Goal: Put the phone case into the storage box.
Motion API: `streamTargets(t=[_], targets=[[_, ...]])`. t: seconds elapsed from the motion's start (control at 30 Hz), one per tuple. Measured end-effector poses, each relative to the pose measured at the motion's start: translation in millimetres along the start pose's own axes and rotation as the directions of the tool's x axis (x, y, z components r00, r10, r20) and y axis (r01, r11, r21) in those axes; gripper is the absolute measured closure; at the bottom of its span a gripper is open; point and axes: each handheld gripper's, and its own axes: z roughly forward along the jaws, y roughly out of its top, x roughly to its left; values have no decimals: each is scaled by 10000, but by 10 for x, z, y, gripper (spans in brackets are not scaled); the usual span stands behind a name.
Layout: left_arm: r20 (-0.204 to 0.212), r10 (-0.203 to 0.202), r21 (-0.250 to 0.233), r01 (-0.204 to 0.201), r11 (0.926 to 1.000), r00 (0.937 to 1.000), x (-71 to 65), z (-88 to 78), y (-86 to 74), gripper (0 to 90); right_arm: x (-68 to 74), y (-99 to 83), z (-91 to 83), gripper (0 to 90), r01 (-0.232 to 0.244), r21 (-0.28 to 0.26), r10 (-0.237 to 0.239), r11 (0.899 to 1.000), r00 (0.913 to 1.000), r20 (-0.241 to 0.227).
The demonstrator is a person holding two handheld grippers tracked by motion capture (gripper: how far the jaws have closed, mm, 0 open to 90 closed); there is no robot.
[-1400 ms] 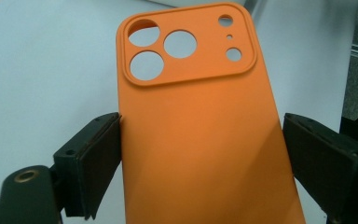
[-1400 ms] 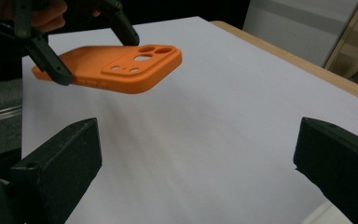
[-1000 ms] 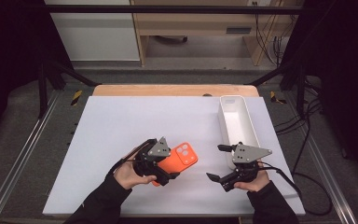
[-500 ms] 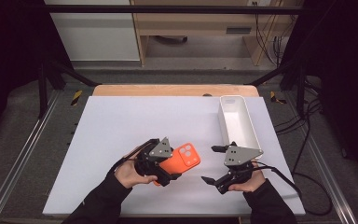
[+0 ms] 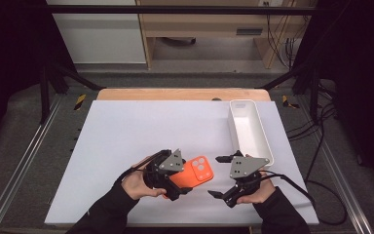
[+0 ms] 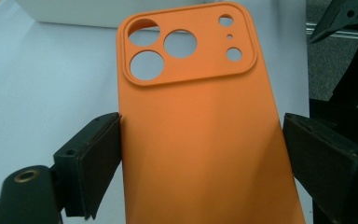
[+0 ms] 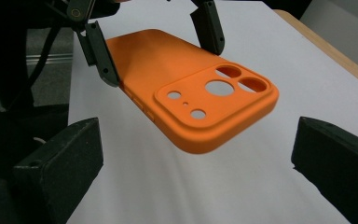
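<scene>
An orange phone case (image 6: 200, 135) stands lengthwise between the two black jaws of the left tool (image 6: 200, 158), its camera cut-outs at the far end. The left jaw touches its edge and the right jaw sits at the other edge. Beneath lies the white bench (image 6: 42, 79).

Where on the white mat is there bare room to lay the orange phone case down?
The white mat lies bare across its whole left and far middle, from the orange silicone phone case out to the mat's left edge. It is crowded near the front right, between the left gripper, the right gripper and the long white plastic tray.
</scene>
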Motion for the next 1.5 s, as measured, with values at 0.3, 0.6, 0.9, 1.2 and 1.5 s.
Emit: streamTargets(t=[0.3,0.6,0.9,1.2,1.5], targets=[[129,187,-105,-186,9998,9997,-51,6,29,129,-18,-1,36,28,68,28,-67,10000,9996,-277],[407,416,-226,-407,9989,9983,-110,11,54,129,-26,-7,69,32,157,71,-152,9999,9982,-586],[683,653,-340,-631,9974,9955,-143,21,69,129,-46,-12,84,36,180,30,-176,9998,9950,-987],[890,848,-375,-818,9959,9924,-165,42,83,130,-60,-25,129,35,154,-48,-159,9999,9883,-1514],[1212,1038,-463,-989,9940,9872,-187,60,85,130,-50,-31,150,53,78,-372,-155,9993,9769,-2131]])
